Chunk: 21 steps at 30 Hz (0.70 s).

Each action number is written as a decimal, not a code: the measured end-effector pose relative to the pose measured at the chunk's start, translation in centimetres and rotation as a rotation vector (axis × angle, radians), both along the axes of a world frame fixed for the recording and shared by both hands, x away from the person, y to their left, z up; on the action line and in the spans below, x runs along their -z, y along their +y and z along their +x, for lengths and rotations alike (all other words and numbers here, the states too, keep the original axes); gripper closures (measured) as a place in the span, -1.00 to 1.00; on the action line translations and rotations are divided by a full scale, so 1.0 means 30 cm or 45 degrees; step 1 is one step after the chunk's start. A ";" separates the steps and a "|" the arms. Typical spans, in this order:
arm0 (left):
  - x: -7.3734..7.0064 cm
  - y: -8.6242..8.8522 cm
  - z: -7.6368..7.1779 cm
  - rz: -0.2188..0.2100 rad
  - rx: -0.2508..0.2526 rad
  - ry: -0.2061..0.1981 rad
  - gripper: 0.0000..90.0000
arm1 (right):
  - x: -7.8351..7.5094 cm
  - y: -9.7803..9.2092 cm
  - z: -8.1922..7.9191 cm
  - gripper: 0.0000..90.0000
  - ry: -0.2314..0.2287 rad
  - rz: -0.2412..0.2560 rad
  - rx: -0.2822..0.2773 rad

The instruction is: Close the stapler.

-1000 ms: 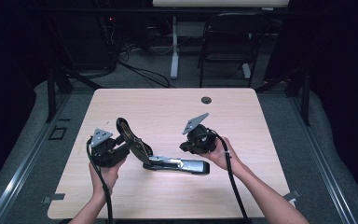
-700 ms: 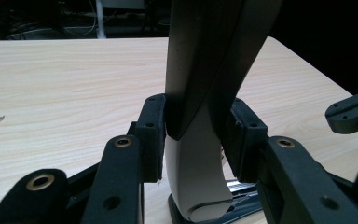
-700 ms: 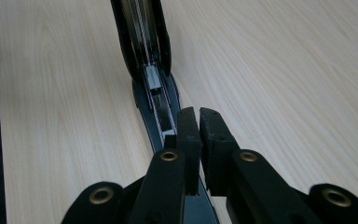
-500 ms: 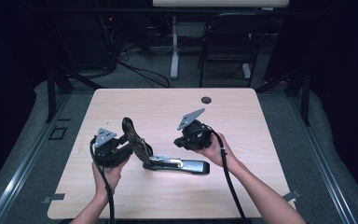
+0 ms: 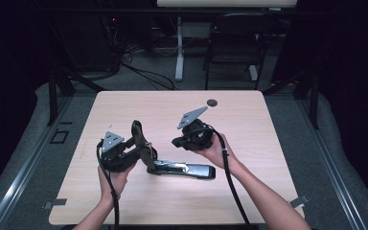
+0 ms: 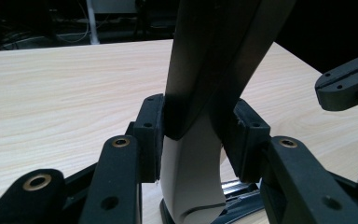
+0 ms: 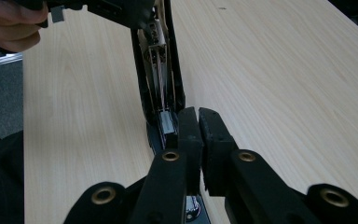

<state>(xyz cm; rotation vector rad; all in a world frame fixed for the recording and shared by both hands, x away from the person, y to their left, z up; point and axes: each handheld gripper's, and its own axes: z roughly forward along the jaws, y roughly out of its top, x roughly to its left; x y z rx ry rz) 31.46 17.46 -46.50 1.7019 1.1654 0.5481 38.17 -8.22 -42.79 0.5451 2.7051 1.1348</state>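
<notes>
Pale wood is spreading under everything: on the table (image 5: 268, 143) in the high view, a stapler (image 5: 184, 169) is lying near the person's edge, its lid (image 5: 141, 143) swung upright. The left gripper (image 5: 133, 145) is clamping that lid; the right gripper (image 5: 178, 142) is hovering above the base.

In the left gripper view, the pads (image 6: 150, 135) are squeezing the lid's (image 6: 214, 65) sides.

In the right gripper view, the jaws are pressed together, holding nothing, over the staple channel (image 7: 161, 70). Keeping the lid steady and upright should be helping any work in the channel.
</notes>
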 end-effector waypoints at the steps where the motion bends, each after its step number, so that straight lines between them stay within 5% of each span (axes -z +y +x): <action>1: 0.000 -0.001 0.000 0.000 -0.002 -0.002 0.36 | -0.001 0.002 0.000 0.96 -0.001 0.001 -0.006; 21: 0.005 -0.043 0.007 0.023 0.062 -0.008 0.27 | -0.077 0.074 0.009 0.96 -0.032 0.073 -0.036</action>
